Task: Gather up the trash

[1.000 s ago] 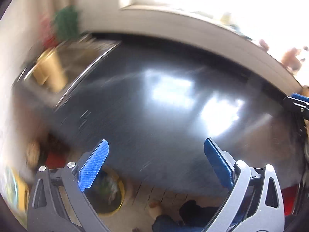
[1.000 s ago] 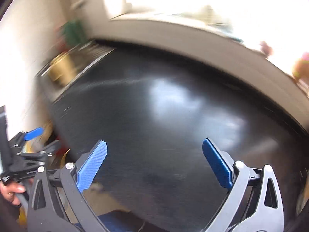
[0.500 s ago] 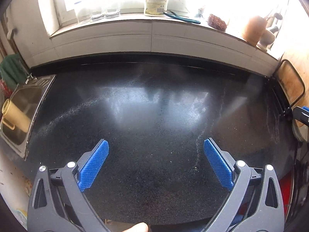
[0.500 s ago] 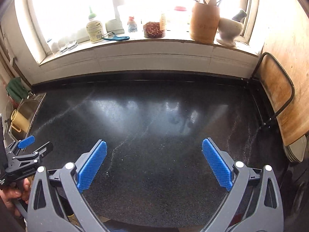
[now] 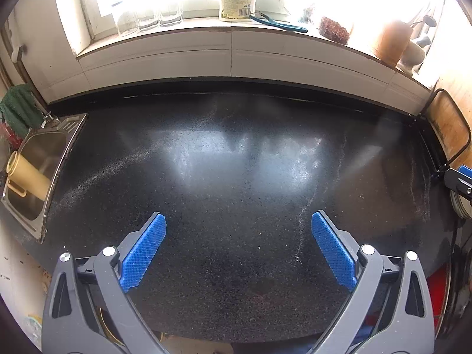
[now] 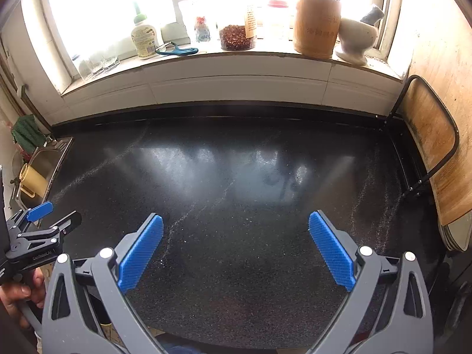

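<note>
From the left wrist camera, the left gripper (image 5: pixel 237 247) had its two blue ribbed pads (image 5: pixel 144 250) spread wide with nothing between them. It hung over the shiny black speckled stone counter (image 5: pixel 236 177). No piece of trash showed anywhere on the counter, only thin pale streaks of crumbs or dust. I think the claw was held wide so it was ready to grab the next thing. At nine o'clock sat the steel sink (image 5: pixel 44 159), with a yellow plastic mug (image 5: pixel 26 174) lying on its side in it. At twelve o'clock, on the white tiled window ledge (image 5: pixel 230 41), stood a squat white bottle with a green label (image 5: pixel 237 3), likely kept up there so the work space stayed free. At about seven o'clock, low under the counter edge, a yellow rim (image 5: pixel 103 324) peeked out; it might be a bin, but I could not tell.

From the right wrist camera, the right gripper (image 6: pixel 236 247) was also spread wide and held nothing. At eight o'clock the left gripper poked in, with the person's hand (image 6: pixel 20 292) around its handle. At one o'clock a tan bamboo pot of spoons (image 6: pixel 317 23) stood on the ledge. At three o'clock a wooden cutting board (image 6: pixel 427 147) leaned in a black wire rack (image 6: pixel 442 165), likely to dry. No trash showed here either, so I think the job was near its end.
</note>
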Demonstrator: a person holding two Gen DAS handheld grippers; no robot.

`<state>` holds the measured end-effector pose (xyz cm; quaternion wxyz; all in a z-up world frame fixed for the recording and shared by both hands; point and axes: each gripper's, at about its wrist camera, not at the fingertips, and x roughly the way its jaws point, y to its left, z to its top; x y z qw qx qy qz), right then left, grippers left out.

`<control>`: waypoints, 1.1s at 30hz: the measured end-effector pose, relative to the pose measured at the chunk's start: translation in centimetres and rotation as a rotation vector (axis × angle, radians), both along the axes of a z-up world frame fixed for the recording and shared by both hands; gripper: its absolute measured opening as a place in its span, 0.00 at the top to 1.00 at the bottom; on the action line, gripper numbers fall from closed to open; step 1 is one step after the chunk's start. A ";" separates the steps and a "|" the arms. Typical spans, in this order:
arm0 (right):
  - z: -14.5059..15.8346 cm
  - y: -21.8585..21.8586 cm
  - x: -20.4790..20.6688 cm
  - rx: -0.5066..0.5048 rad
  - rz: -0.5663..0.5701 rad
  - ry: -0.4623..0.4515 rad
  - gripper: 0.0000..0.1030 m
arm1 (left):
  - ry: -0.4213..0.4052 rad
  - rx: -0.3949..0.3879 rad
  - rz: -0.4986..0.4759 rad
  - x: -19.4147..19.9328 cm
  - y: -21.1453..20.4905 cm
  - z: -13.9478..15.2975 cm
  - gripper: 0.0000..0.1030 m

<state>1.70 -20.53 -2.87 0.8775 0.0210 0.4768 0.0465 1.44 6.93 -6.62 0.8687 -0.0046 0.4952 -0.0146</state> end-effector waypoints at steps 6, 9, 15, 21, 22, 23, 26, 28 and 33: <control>-0.1 0.1 0.1 0.006 0.002 0.004 0.07 | 0.000 0.000 0.001 0.0 0.1 0.2 0.07; -0.1 0.2 0.3 0.007 0.010 0.004 0.07 | 0.002 0.003 0.004 0.0 0.1 0.2 0.07; -0.1 0.3 0.4 0.009 0.011 0.004 0.07 | 0.002 0.000 0.006 -0.1 0.2 0.3 0.07; 0.0 0.5 0.2 0.007 0.012 0.003 0.07 | 0.000 -0.005 0.005 -0.1 0.3 0.3 0.07; 0.0 0.5 0.1 0.007 0.011 0.002 0.07 | 0.000 -0.003 0.005 -0.2 0.4 0.3 0.07; 0.0 0.6 0.0 0.007 0.010 0.001 0.07 | 0.000 -0.003 0.003 -0.2 0.4 0.3 0.07; 0.0 0.6 -0.2 0.007 0.011 0.001 0.07 | 0.001 -0.003 0.002 -0.3 0.4 0.3 0.07; 0.0 0.6 -0.2 0.005 0.010 0.001 0.07 | 0.003 -0.006 0.002 -0.3 0.3 0.3 0.07; 0.0 0.6 -0.3 0.007 0.009 0.004 0.07 | 0.001 -0.006 -0.001 -0.4 0.2 0.3 0.07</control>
